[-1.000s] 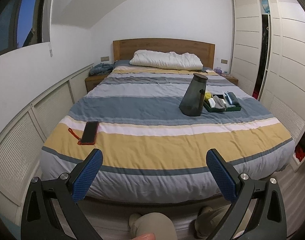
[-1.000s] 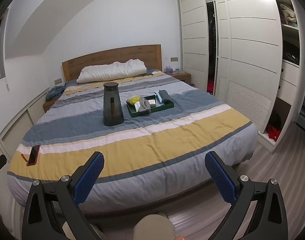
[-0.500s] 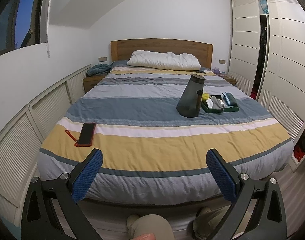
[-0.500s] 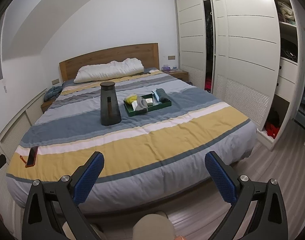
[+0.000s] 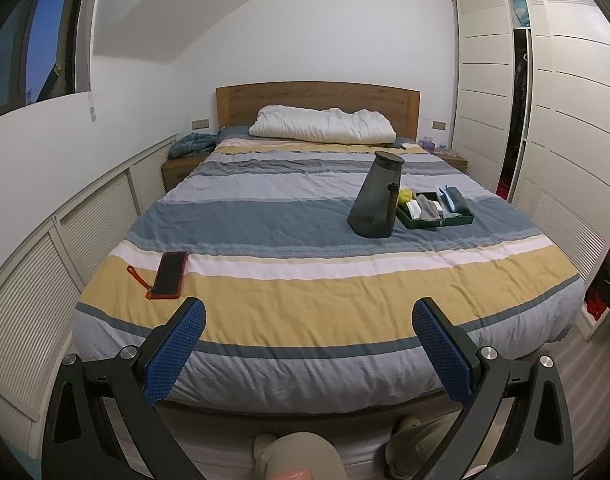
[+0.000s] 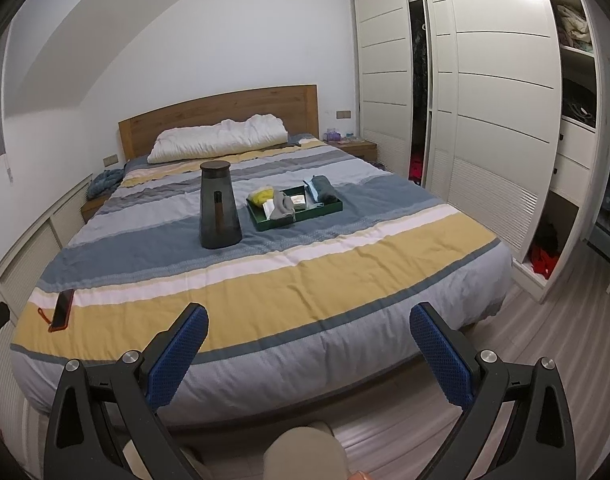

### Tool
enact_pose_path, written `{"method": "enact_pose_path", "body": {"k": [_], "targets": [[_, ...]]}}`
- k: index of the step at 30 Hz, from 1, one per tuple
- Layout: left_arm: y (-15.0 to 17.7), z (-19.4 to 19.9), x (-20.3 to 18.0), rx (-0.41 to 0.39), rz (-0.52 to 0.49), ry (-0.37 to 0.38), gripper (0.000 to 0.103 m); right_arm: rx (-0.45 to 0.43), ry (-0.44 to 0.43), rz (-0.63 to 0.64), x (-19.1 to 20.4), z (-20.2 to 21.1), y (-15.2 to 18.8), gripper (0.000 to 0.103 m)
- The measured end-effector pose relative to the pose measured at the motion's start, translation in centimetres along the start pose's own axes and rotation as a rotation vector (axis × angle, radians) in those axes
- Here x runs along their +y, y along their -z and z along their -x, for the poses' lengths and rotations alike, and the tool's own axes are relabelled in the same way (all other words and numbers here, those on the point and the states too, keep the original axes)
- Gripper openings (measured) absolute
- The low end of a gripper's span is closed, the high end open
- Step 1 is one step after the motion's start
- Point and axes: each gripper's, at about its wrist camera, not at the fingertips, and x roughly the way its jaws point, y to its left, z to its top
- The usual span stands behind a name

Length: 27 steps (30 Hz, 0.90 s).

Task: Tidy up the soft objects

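Observation:
A green tray (image 5: 463, 220) (image 6: 325, 210) sits on the striped bed, right of middle, holding a yellow soft item (image 6: 263, 195), a grey cloth (image 6: 283, 205), a dark rolled cloth (image 6: 325, 189) and small packets. A dark grey jug (image 5: 375, 201) (image 6: 218, 206) stands upright just left of the tray. My left gripper (image 5: 309, 320) is open and empty, off the foot of the bed. My right gripper (image 6: 309, 324) is open and empty, also off the foot of the bed, far from the tray.
A phone in a red case (image 5: 169, 274) (image 6: 62, 310) lies near the bed's front left. A white pillow (image 5: 323, 125) lies at the headboard. A blue cloth (image 5: 193, 145) sits on the left nightstand. White wardrobes (image 6: 501, 120) line the right wall. My knees show below.
Both views have drifted back and slightly up from the bed; the bed and tray look a little farther. Both grippers stay open. Nothing on the bed moved.

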Motion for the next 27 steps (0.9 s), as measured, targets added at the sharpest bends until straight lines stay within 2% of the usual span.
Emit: {"method": "enact_pose_path", "body": {"k": [27], "targets": [[-0.32,0.55,-0.66,-0.029,-0.030,0.017,0.101,0.000,-0.008,0.021,-0.44,-0.25,0.16,0.103]]}}
